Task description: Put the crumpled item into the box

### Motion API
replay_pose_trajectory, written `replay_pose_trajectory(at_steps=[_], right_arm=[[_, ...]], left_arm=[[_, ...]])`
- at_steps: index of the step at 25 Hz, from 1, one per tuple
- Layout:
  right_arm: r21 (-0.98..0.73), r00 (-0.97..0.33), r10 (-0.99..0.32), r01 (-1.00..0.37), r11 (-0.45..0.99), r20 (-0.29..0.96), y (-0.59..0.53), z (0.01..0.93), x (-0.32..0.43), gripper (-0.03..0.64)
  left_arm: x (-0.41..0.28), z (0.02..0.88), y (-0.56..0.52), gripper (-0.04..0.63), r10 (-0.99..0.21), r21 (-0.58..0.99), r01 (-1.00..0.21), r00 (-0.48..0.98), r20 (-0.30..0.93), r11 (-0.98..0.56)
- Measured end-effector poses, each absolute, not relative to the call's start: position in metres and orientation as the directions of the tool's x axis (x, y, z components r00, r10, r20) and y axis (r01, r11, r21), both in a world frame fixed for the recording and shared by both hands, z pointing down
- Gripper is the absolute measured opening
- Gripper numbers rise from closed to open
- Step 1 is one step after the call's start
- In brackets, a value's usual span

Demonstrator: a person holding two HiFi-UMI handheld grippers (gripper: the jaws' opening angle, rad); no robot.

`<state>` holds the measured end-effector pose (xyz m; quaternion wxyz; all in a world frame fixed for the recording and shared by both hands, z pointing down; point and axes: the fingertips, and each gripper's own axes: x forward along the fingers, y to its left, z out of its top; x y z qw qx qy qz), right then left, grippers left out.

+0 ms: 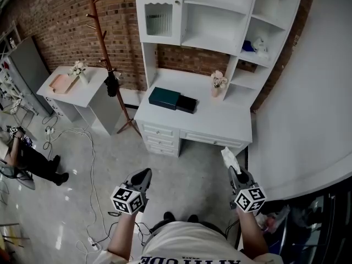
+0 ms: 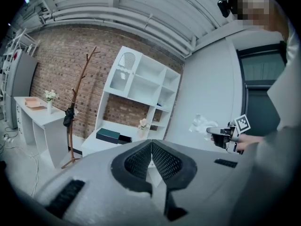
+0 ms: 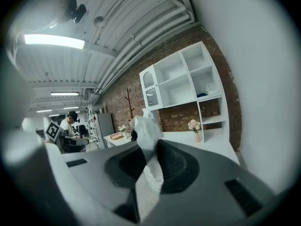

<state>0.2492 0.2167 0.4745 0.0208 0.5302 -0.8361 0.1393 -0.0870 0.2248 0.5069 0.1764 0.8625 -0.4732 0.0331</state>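
Observation:
My right gripper [image 1: 235,171] is shut on a crumpled white tissue [image 1: 229,159], which sticks out past its jaws toward the white desk [image 1: 220,126]. In the right gripper view the tissue [image 3: 146,140] fills the gap between the pads. A dark green box [image 1: 164,98] lies on the desk with a black part [image 1: 187,104] beside it; the box [image 2: 107,135] also shows in the left gripper view. My left gripper [image 1: 144,174] hangs over the floor in front of the desk, jaws shut with nothing between them [image 2: 151,144].
A white hutch [image 1: 214,15] stands on the desk with a small flower vase [image 1: 218,83] at its right. A wooden coat rack [image 1: 105,48] and a white side table [image 1: 77,87] stand to the left. Cables [image 1: 88,164] run across the floor. A person [image 1: 30,161] sits far left.

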Motion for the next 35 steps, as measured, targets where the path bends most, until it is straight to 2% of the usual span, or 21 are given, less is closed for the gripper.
replay_pose_trajectory(at_steps=[18, 35], right_arm=[[-0.212, -0.394, -0.903, -0.91, 0.356, 0.172, 0.217, 0.472, 0.198, 0.07], [-0.242, -0.416, -0.893, -0.897, 0.371, 0.174, 0.155, 0.489, 0.193, 0.069]], left_arm=[[-0.14, 0.506, 0.209, 0.026, -0.782, 0.259, -0.81, 0.58, 0.226, -0.526], [-0.139, 0.518, 0.163, 0.026, -0.801, 0.273, -0.829, 0.55, 0.235, -0.489]])
